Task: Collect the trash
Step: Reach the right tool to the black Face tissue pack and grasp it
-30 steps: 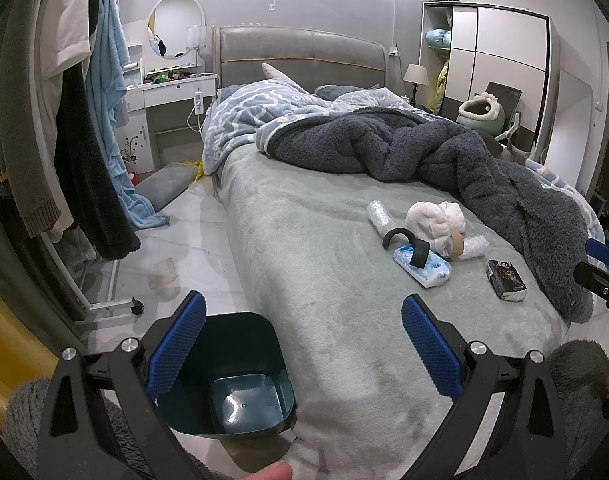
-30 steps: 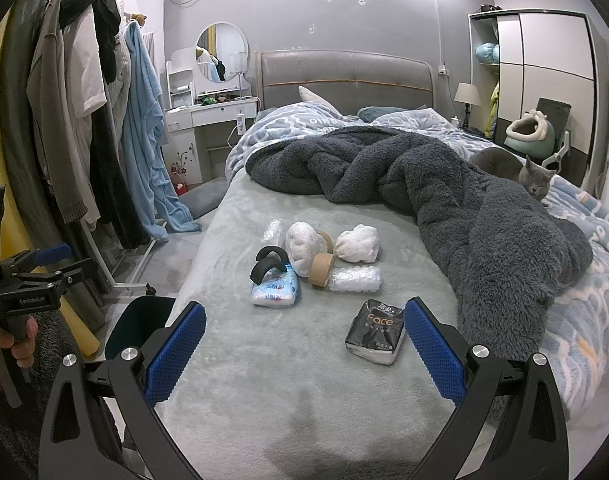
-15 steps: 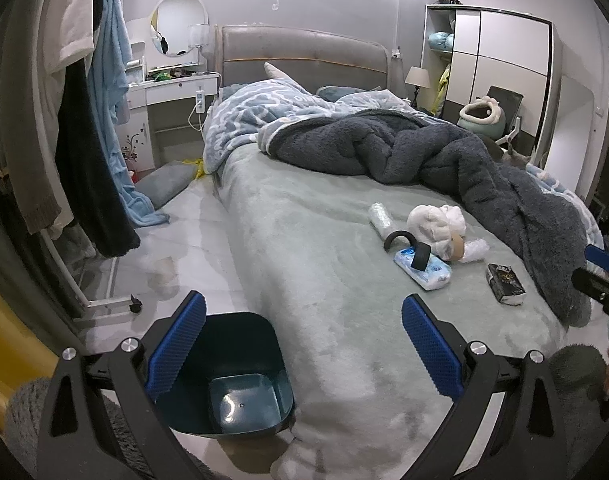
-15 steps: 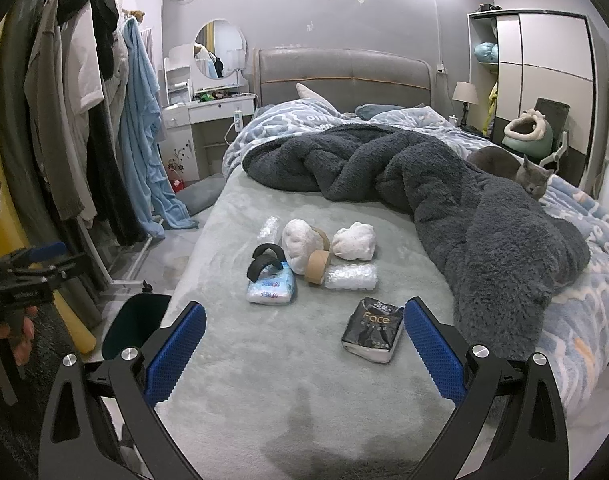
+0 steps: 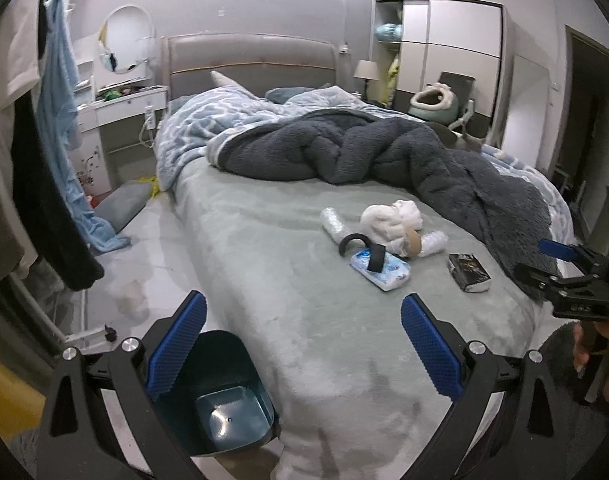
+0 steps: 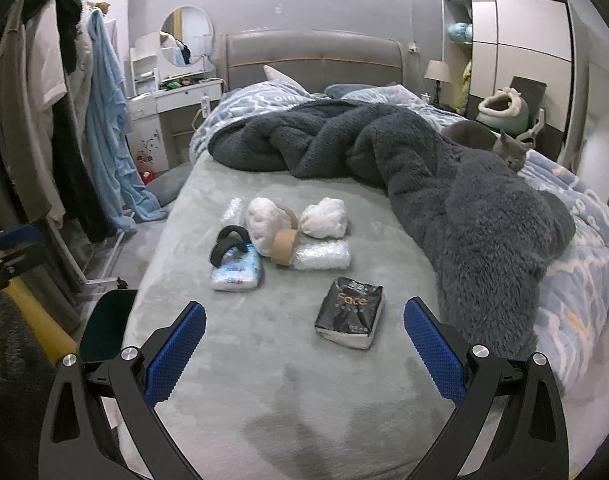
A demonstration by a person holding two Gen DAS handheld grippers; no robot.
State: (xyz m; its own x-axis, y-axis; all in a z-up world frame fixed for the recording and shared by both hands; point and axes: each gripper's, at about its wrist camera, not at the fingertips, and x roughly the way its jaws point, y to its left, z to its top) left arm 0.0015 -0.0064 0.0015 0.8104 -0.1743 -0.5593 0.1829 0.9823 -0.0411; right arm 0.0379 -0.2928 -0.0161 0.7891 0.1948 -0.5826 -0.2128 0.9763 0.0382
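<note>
Trash lies in a cluster on the grey-green bed point(image 6: 240, 392): a black "Face" tissue pack point(image 6: 350, 313), a blue-white wipes pack point(image 6: 236, 270) with a black tape ring point(image 6: 228, 243) on it, a brown tape roll point(image 6: 282, 246), two white crumpled wads point(image 6: 324, 218), and clear plastic wrap point(image 6: 322, 255). The cluster also shows in the left wrist view, with the wipes pack point(image 5: 380, 270) and the black pack point(image 5: 468, 272). A dark teal bin point(image 5: 220, 396) stands on the floor by the bed's corner. My left gripper point(image 5: 302, 344) is open above the bin and bed edge. My right gripper point(image 6: 304, 346) is open, just short of the black pack.
A dark fleece blanket point(image 6: 444, 184) and a patterned blue duvet cover the right and far bed. A grey cat point(image 6: 508, 150) sits at the far right. A clothes rack point(image 6: 52, 128) stands left. A dressing table point(image 6: 172, 100) and wardrobe point(image 6: 516, 52) line the far wall.
Both grippers have moved forward a little toward the bed; the trash looks slightly nearer in the right wrist view. Both stay open and empty.
</note>
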